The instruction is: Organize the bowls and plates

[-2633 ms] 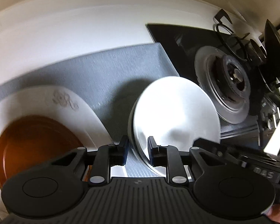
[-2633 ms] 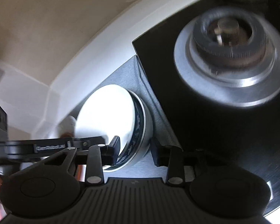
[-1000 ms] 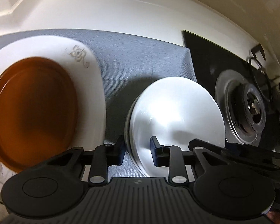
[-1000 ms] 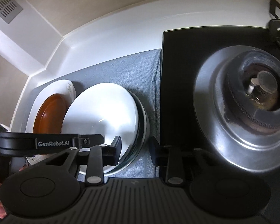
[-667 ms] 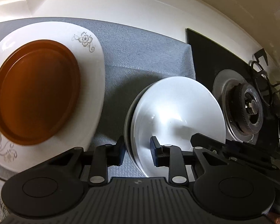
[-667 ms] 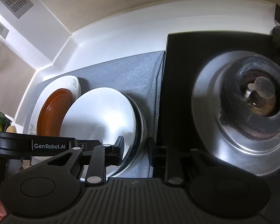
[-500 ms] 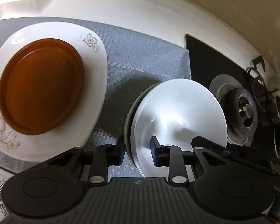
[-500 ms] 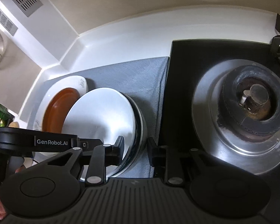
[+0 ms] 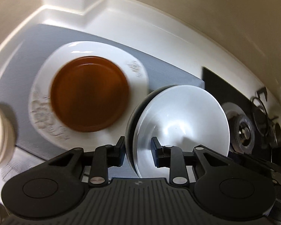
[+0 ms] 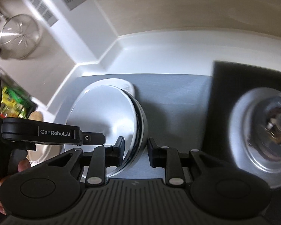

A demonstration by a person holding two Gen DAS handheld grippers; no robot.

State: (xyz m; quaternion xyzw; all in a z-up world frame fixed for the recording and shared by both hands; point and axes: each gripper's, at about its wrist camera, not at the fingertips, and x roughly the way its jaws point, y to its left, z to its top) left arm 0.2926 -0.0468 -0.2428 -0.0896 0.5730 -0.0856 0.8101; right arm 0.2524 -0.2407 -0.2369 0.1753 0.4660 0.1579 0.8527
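A stack of white bowls [image 9: 179, 121] is held up off the grey mat by both grippers. My left gripper [image 9: 138, 150] is shut on its near rim; my right gripper [image 10: 135, 151] is shut on the opposite rim of the stack [image 10: 103, 116]. A brown plate [image 9: 90, 95] rests on a white floral plate [image 9: 138, 71] on the grey mat [image 9: 168, 71], to the left of the bowls. In the right wrist view the floral plate's [image 10: 129, 88] edge peeks out behind the bowls.
A black stove with a burner [image 10: 267, 129] lies right of the mat [image 10: 178, 97]; the burner [image 9: 243, 131] also shows in the left wrist view. A white round container [image 9: 0, 136] stands at the left edge. A metal strainer [image 10: 18, 35] hangs on the wall. White counter backsplash runs behind.
Both grippers have carried the bowl stack leftward, away from the stove and toward the brown plate. The plates now sit nearer the middle of the left wrist view.
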